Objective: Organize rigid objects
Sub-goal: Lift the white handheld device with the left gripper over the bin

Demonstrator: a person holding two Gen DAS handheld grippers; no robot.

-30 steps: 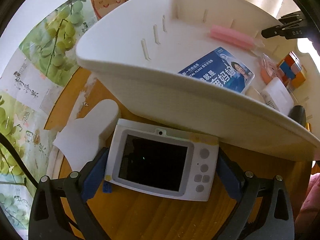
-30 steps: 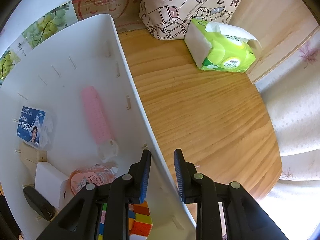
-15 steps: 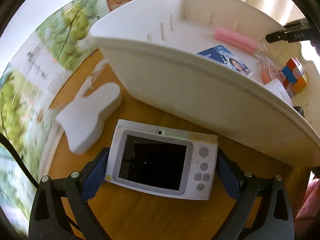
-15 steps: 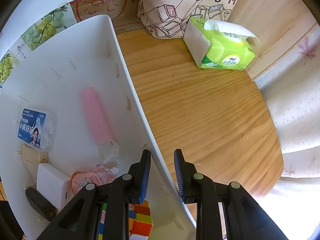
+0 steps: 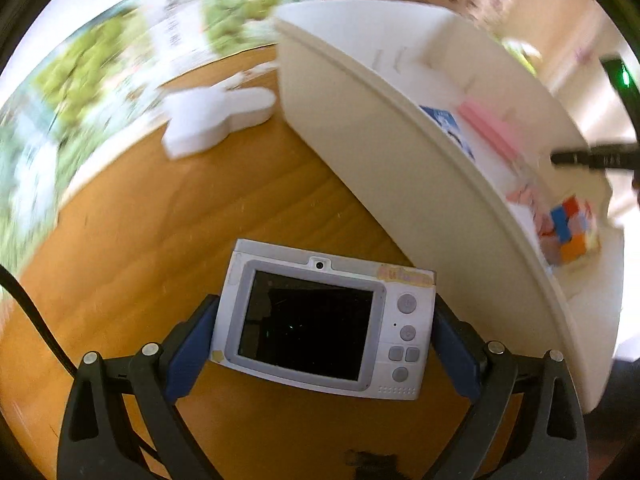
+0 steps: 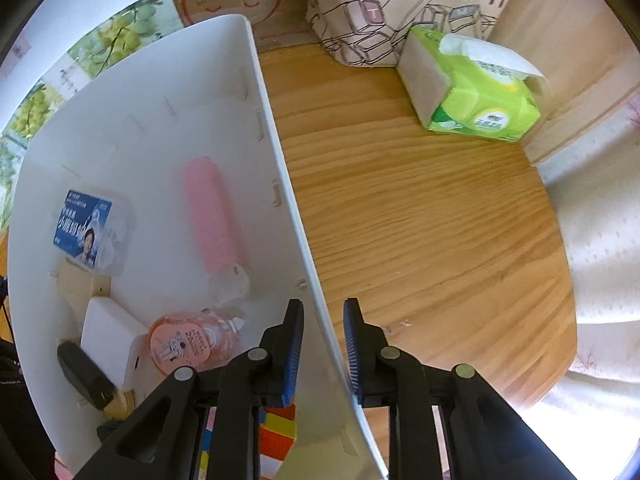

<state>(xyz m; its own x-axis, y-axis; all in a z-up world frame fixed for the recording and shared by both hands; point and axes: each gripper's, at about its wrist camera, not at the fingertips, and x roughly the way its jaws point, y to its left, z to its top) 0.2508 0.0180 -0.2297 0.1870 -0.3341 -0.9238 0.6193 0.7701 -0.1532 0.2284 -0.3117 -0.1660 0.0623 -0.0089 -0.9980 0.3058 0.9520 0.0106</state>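
My left gripper (image 5: 324,308) is shut on a white toy camera (image 5: 328,320) with a dark screen, held by its two short sides above the wooden table (image 5: 160,240). The white bin (image 5: 400,168) stands just right of it. In the right wrist view my right gripper (image 6: 324,320) points down and straddles the bin's side wall (image 6: 288,200). Its jaws are closing, with a thin gap still on each side of the wall. Inside the bin lie a colour cube (image 6: 276,436), a pink roller (image 6: 212,216), a blue floss box (image 6: 82,228), a pink bottle (image 6: 188,344) and a white box (image 6: 108,332).
A white rabbit-shaped block (image 5: 212,120) lies on the table left of the bin. Beyond the bin, a green tissue pack (image 6: 476,96) and a printed tote bag (image 6: 400,8) stand at the table's far side. Bare wood (image 6: 420,220) lies right of the bin. A pale curtain (image 6: 600,240) hangs at the right.
My left gripper has rolled and swung with the camera still in it, so the bin now lies to the right in its view. The right gripper's jaws have narrowed slightly around the wall.
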